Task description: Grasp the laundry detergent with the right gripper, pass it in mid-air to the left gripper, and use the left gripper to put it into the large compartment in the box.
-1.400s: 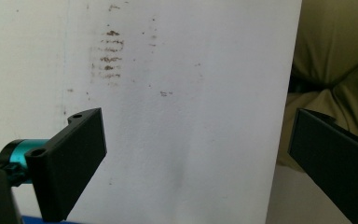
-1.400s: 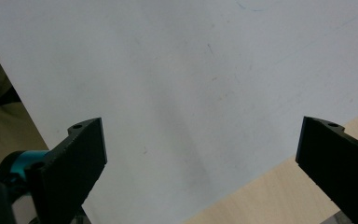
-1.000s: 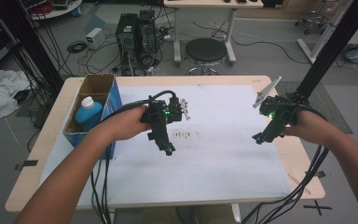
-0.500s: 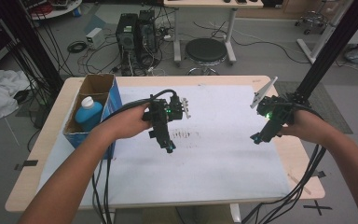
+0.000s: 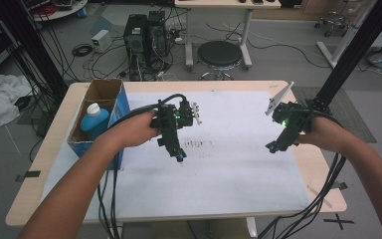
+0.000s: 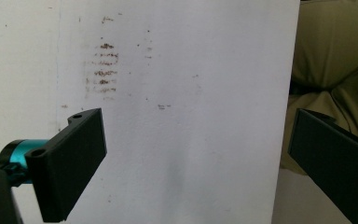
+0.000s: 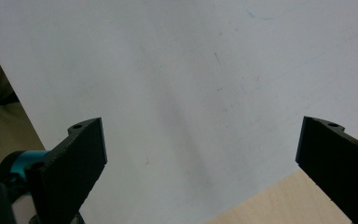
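A large white sheet covers most of the wooden table. A patch of brown smudges marks it near the middle, and the same smudges appear ahead of the jaws in the left gripper view. My left gripper hovers over the sheet just left of the smudges, tips pointing down. Its jaws stand wide apart in the left gripper view with nothing between them. My right gripper hangs over the sheet's right part, also open and empty.
An open cardboard box with a blue side stands at the table's left; a blue bottle with a white cap is inside. Cables trail off the table's front edge. Beyond the table are a stool and computer towers. Black frame posts rise at the right.
Both grippers have stayed almost in place over the sheet; the left one has shifted only slightly.
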Tool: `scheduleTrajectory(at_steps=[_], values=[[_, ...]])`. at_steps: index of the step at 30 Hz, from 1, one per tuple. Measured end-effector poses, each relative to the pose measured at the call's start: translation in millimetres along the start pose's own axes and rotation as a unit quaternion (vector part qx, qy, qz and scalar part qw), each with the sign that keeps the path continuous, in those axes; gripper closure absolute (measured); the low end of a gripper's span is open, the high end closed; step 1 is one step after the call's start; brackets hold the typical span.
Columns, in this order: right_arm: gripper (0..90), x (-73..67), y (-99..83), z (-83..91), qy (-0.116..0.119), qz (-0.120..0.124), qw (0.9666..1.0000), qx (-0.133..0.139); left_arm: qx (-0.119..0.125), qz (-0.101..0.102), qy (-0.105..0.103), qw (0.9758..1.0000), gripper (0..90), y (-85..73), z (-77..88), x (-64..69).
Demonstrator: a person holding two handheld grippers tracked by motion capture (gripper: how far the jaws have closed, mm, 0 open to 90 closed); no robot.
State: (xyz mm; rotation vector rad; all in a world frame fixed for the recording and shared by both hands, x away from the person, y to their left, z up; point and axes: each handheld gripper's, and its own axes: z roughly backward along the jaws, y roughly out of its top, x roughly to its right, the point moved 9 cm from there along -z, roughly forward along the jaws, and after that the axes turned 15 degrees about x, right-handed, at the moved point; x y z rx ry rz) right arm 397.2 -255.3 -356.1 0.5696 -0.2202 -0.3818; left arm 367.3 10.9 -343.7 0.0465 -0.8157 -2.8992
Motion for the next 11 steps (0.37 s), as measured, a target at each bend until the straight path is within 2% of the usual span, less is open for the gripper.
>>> scheduleTrajectory(at_steps=[11], values=[[0.8, -2.3, 0.8, 1.9, 0.001, 0.002, 1.0000, 0.004, 0.001, 0.005, 0.005, 1.0000, 4.3, -2.0, 2.5, -1.4]])
